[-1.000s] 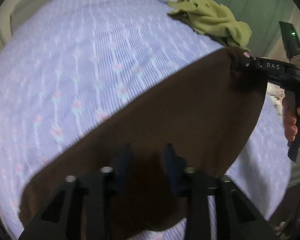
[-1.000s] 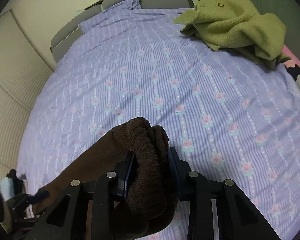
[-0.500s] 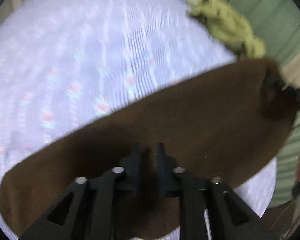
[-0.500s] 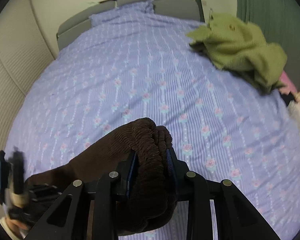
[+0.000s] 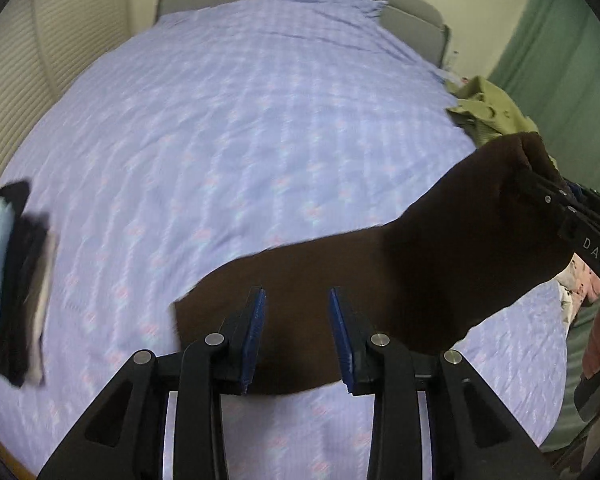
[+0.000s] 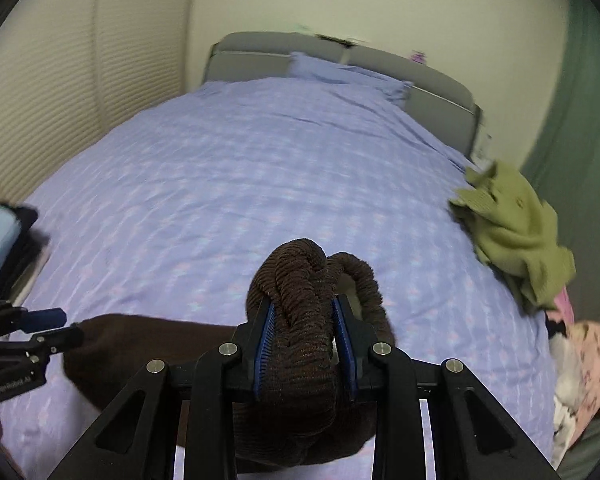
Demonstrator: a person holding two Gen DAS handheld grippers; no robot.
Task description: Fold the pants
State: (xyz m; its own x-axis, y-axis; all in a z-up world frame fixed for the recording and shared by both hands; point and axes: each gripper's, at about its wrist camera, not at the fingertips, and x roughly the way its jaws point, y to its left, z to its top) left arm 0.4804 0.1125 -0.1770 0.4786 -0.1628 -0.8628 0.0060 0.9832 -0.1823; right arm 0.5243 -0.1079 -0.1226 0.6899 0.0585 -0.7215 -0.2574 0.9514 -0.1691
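The pants [image 5: 400,280], brown corduroy, hang stretched above the bed [image 5: 260,120] near its foot edge, held off the purple floral cover between the two grippers.

**Right gripper** [image 6: 304,336]: fingers clamped on a thick bunched roll of the brown fabric; the roll bulges above and below the blue pads [image 6: 265,340].

**Left gripper** [image 5: 296,332]: fingers apart. In the left wrist view the blue pads stand clear on both sides, with brown fabric seen between and beyond them. Whether any edge is still pinched cannot be told; no pad visibly presses on cloth.

**Other items on the bed:** a green garment [image 6: 516,232] at the right edge; a folded stack [image 5: 12,280] at the left edge; light patterned cloth [image 6: 588,364] at the near right corner.

**Hazards from this state:**
- With the left fingers apart, that end of the pants is likely unsupported. It may drop and crumple, spoiling the fold line.
- The right grip holds a rolled wad, not a flat edge. Layers may slip unevenly, giving a skewed fold.
- Both views are motion-blurred; a fast swing may carry the loose end toward the folded stack or the green garment.
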